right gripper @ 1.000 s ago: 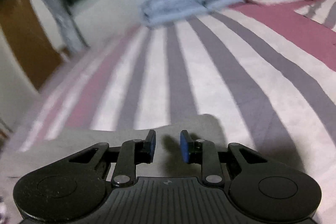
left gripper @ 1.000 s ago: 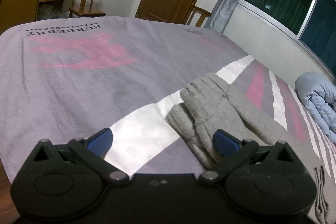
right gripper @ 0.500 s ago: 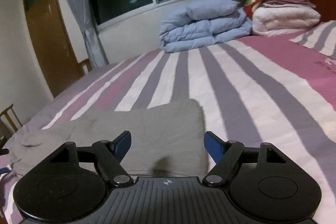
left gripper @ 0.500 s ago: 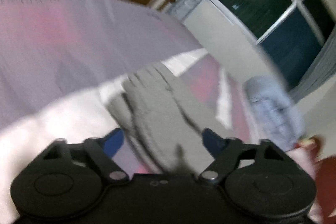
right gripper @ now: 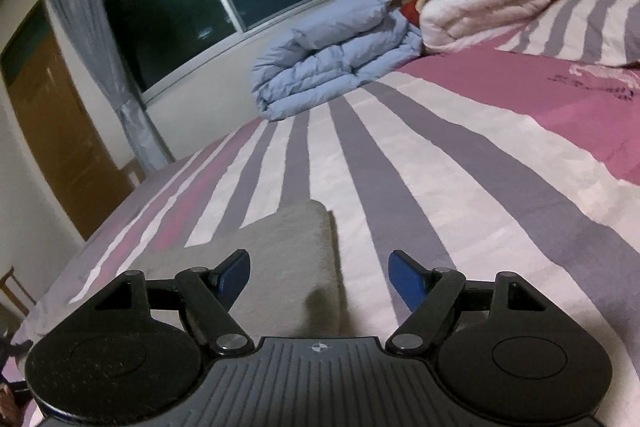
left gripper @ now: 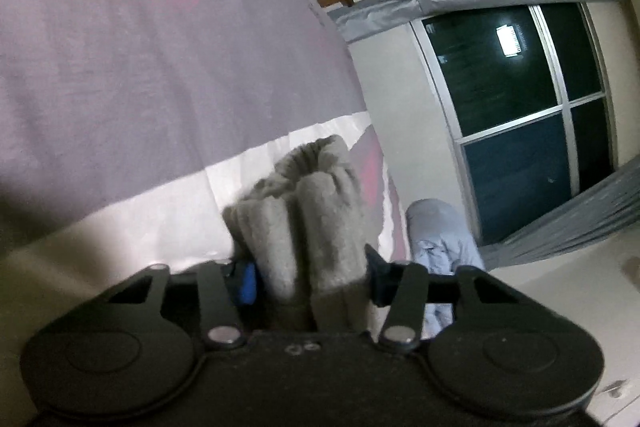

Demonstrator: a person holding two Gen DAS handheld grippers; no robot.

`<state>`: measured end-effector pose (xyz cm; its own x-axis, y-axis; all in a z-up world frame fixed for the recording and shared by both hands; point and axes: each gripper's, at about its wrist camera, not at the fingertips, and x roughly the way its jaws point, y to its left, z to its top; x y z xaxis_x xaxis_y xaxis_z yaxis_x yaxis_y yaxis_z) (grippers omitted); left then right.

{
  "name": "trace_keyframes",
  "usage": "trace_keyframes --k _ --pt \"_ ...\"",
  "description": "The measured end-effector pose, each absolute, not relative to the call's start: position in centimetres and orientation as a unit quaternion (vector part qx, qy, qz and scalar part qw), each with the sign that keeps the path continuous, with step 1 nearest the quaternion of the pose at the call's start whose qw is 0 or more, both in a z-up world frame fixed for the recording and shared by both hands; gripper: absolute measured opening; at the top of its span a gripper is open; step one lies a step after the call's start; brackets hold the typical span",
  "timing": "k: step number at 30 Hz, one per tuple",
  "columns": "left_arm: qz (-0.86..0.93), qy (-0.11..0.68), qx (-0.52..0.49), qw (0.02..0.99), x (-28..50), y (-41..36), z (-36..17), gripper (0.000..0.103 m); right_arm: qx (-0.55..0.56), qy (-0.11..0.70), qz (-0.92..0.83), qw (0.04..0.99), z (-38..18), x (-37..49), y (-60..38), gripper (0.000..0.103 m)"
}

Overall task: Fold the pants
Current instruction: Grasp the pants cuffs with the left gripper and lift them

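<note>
The grey fleece pants (left gripper: 304,219) are bunched between the blue pads of my left gripper (left gripper: 310,279), which is shut on them and holds the bundle up above the striped bed sheet (left gripper: 140,87). In the right wrist view the other end of the pants (right gripper: 280,251) lies flat on the bed (right gripper: 460,187). My right gripper (right gripper: 320,277) is open and empty, hovering just above that end, its fingers on either side of the cloth's right edge.
A folded light-blue duvet (right gripper: 332,55) and a white quilt (right gripper: 484,7) are stacked at the head of the bed. A window (left gripper: 528,107) with grey curtains and a brown door (right gripper: 52,131) line the wall beyond the bed.
My left gripper swung over the pants end, closed on it and lifted it. My right gripper opened wide and drew back slightly from the other end.
</note>
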<state>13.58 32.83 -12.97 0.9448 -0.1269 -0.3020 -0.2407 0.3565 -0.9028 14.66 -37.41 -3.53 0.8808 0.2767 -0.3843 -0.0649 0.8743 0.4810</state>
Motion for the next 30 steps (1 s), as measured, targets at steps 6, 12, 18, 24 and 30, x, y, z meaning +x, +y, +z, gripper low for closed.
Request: trace_keyframes --k 6,12,18,24,30 --pt "0.045 0.183 -0.498 0.846 14.4 31.5 -12.5 0.032 0.265 0.238 0.060 0.932 -4.5 15.3 -38.5 0.076" --pt "0.097 0.192 -0.426 0.879 14.9 29.5 -10.3 0.025 0.288 0.234 0.044 0.928 -4.6 14.7 -39.6 0.076" --pt "0.073 0.159 -0.412 0.894 14.3 27.9 -6.8 0.024 0.312 0.228 0.033 0.922 -4.6 13.9 -41.2 0.076" --pt "0.024 0.136 -0.361 0.922 15.6 22.7 -2.0 0.024 0.298 0.217 0.033 0.929 -3.8 12.7 -42.3 0.076" --pt "-0.042 0.169 -0.326 0.929 19.3 15.1 -1.1 0.024 0.318 0.223 0.038 0.921 -3.6 14.1 -43.6 0.076"
